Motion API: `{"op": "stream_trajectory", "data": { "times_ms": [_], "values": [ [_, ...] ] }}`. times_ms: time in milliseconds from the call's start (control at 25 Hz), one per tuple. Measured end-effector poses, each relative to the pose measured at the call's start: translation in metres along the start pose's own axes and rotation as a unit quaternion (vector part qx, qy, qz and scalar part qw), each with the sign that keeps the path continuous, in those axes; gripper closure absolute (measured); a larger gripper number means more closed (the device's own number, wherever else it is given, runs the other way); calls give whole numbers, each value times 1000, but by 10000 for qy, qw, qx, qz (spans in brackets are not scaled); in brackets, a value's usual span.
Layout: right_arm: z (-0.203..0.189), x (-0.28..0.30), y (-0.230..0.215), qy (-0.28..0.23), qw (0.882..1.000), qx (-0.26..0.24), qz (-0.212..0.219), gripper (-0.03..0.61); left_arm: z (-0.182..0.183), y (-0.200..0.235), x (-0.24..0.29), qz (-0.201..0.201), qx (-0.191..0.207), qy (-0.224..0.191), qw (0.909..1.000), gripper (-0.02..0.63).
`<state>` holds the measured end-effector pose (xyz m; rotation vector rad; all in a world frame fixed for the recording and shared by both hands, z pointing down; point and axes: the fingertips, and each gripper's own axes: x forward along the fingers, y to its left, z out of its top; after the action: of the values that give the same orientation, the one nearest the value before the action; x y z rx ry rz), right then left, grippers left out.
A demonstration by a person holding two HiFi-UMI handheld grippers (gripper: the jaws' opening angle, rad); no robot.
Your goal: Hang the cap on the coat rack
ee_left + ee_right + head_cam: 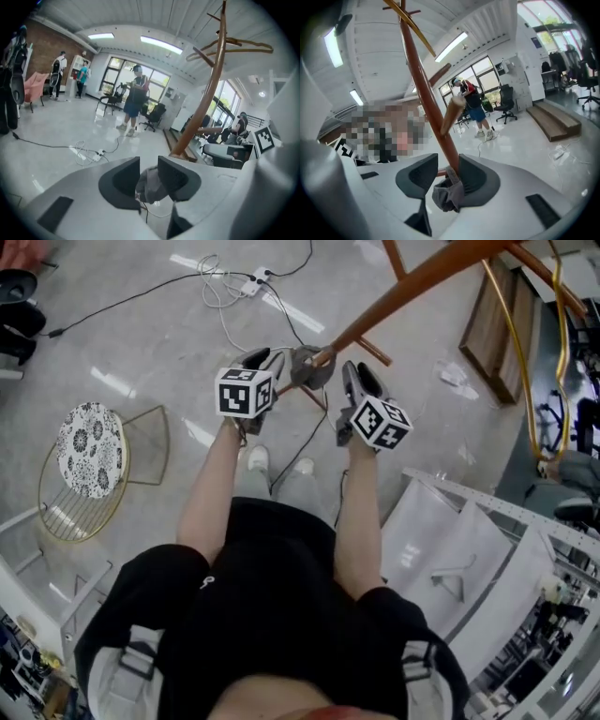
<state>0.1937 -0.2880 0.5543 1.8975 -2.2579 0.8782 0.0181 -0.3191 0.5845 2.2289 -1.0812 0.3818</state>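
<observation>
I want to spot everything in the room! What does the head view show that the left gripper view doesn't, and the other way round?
Only the head view: the chair with a flowery seat, and the person's own arms. Only the left gripper view: people standing far off by the windows, and ceiling lights. Both: the grey cap, the wooden coat rack and the white power strip on the floor.

A patterned round chair (90,448) stands left; a power strip (255,279) lies beyond.
</observation>
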Motion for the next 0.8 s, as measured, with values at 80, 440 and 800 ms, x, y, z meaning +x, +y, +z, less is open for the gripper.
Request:
{"op": "stream_trajectory", "data": {
  "times_ms": [80, 440, 800],
  "values": [
    [26, -12, 2, -340, 9992, -194, -106, 463, 37, -9, -14, 7, 184, -412, 9990, 519],
    [107, -86, 9, -1185, 9863, -950, -651, 561, 134, -90, -80, -372, 1119, -1711, 9782, 615],
    [174, -132, 67, -2207, 9650, -1400, -205, 583, 163, -147, -109, -597, 1606, -2330, 9573, 615]
  ]
}}
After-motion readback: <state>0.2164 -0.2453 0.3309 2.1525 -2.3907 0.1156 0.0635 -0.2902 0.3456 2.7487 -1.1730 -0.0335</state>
